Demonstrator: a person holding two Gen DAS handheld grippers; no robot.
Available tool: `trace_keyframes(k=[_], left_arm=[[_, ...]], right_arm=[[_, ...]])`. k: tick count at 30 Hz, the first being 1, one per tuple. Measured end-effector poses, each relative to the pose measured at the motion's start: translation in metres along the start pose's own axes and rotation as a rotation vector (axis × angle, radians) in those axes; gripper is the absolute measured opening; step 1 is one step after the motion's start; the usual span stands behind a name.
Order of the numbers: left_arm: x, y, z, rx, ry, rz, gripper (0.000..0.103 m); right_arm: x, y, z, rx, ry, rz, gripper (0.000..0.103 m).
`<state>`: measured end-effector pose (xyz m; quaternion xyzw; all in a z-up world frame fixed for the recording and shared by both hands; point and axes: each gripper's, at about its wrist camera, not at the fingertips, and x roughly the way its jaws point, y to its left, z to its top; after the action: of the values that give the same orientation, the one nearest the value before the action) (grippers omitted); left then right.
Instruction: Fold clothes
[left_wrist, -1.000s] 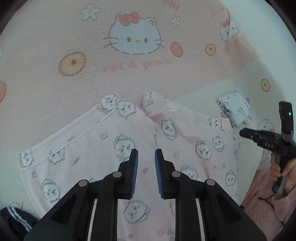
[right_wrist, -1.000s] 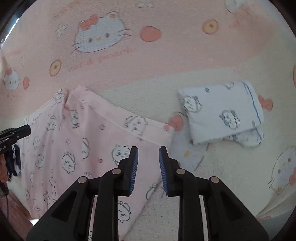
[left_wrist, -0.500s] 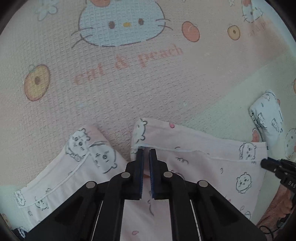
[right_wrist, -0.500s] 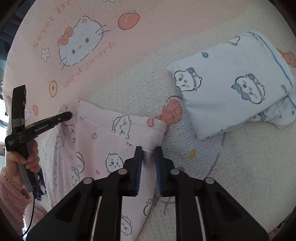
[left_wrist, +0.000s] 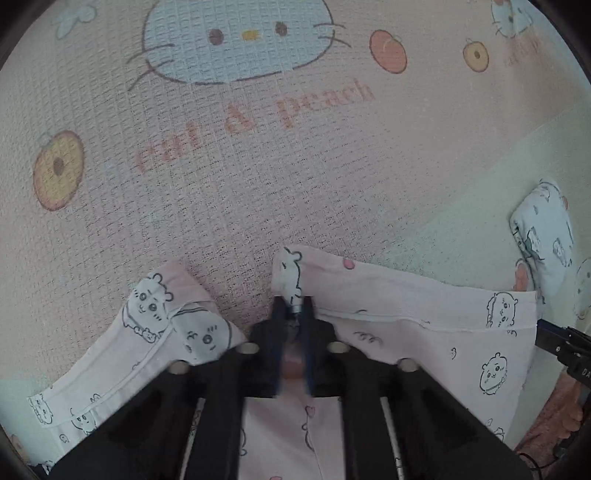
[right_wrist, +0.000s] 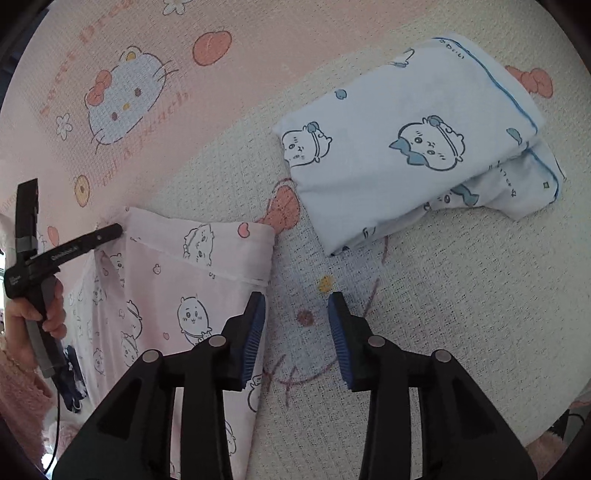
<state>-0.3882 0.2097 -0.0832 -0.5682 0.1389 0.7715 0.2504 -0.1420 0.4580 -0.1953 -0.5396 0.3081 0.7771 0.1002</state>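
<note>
Setting: likely a home, bedroom by the look of it. Work surface is a waffle-knit blanket (left_wrist: 258, 177) printed with cartoon cats and peaches; pyjamas (right_wrist: 173, 280) and a folded garment (right_wrist: 406, 140) lie on it.

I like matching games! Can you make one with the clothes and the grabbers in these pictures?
Things:
1. pink garment
2. blue garment
3. left gripper
4. right gripper

States:
A. folded up, lying alone
B. fingers apart over the blanket, just opened, nothing between them
C. pinching a cloth corner
D. spread flat, printed with little animals

Pairs: 1-D, 2-A, 3-C, 4-B
</note>
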Motion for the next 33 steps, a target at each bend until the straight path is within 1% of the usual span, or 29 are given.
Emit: trace_keyframes(k=[2, 4, 7, 9, 12, 16, 17, 18, 19, 20, 21, 22, 24, 25, 27, 29, 30, 32, 33], left_arm=[[-0.01, -0.001, -0.007, 0.031, -0.036, -0.001, 0.006], [-0.022, 0.001, -0.015, 0.059, -0.068, 0.001, 0.006], [-0.037, 0.018, -0.023, 0.047, -0.082, 0.027, 0.006], [-0.042, 0.03, -0.028, 0.032, -0.082, 0.042, 0.006], [-0.043, 0.03, -0.031, 0.046, -0.078, 0.043, 0.006], [-0.044, 0.028, -0.033, 0.046, -0.08, 0.04, 0.006], [-0.044, 0.029, -0.031, 0.037, -0.085, 0.035, 0.006], [-0.044, 0.03, -0.029, 0.029, -0.09, 0.03, 0.006], [-0.045, 0.031, -0.028, 0.021, -0.098, 0.026, 0.006], [-0.048, 0.032, -0.026, 0.015, -0.115, 0.022, 0.006], [-0.053, 0.032, -0.025, 0.011, -0.151, 0.02, 0.006], [-0.061, 0.032, -0.025, 0.01, -0.203, 0.019, 0.006], [-0.076, 0.026, -0.028, 0.017, -0.319, 0.034, 0.006], [-0.075, 0.019, -0.023, 0.029, -0.337, 0.044, 0.006], [-0.06, 0.004, -0.005, 0.045, -0.322, 0.061, 0.006], [-0.036, -0.004, 0.002, 0.049, -0.276, 0.099, 0.006], [-0.022, -0.002, 0.006, 0.048, -0.244, 0.116, 0.006], [0.001, 0.003, 0.01, 0.028, -0.169, 0.111, 0.006], [0.007, 0.004, 0.01, 0.025, -0.153, 0.115, 0.006]], right_arm=[[-0.001, -0.003, 0.001, 0.023, -0.004, 0.029, 0.04], [-0.006, -0.004, 0.004, 0.03, -0.028, 0.044, 0.04], [-0.013, 0.0, 0.008, 0.008, -0.065, 0.056, 0.04], [-0.012, 0.005, 0.01, -0.026, -0.056, 0.068, 0.04], [0.004, 0.023, 0.013, -0.091, -0.022, 0.124, 0.042], [0.024, 0.044, 0.013, -0.156, -0.014, 0.128, 0.041], [0.025, 0.045, 0.011, -0.159, -0.008, 0.137, 0.035], [0.025, 0.046, 0.009, -0.161, -0.001, 0.145, 0.023], [0.025, 0.048, 0.007, -0.164, 0.006, 0.153, 0.004], [0.026, 0.049, 0.005, -0.167, 0.012, 0.161, 0.004], [0.019, 0.052, 0.003, -0.196, -0.018, 0.128, 0.004], [0.005, 0.054, 0.002, -0.235, -0.072, 0.087, 0.004], [-0.032, 0.059, -0.002, -0.301, -0.202, 0.062, 0.004], [-0.048, 0.062, -0.005, -0.33, -0.262, 0.042, 0.004], [-0.066, 0.065, -0.008, -0.364, -0.337, -0.032, 0.004], [-0.068, 0.057, -0.008, -0.334, -0.356, -0.113, 0.004], [-0.065, 0.05, -0.006, -0.311, -0.341, -0.149, 0.004], [-0.057, 0.031, -0.002, -0.267, -0.289, -0.215, 0.004], [-0.052, 0.022, 0.0, -0.243, -0.257, -0.217, 0.006]])
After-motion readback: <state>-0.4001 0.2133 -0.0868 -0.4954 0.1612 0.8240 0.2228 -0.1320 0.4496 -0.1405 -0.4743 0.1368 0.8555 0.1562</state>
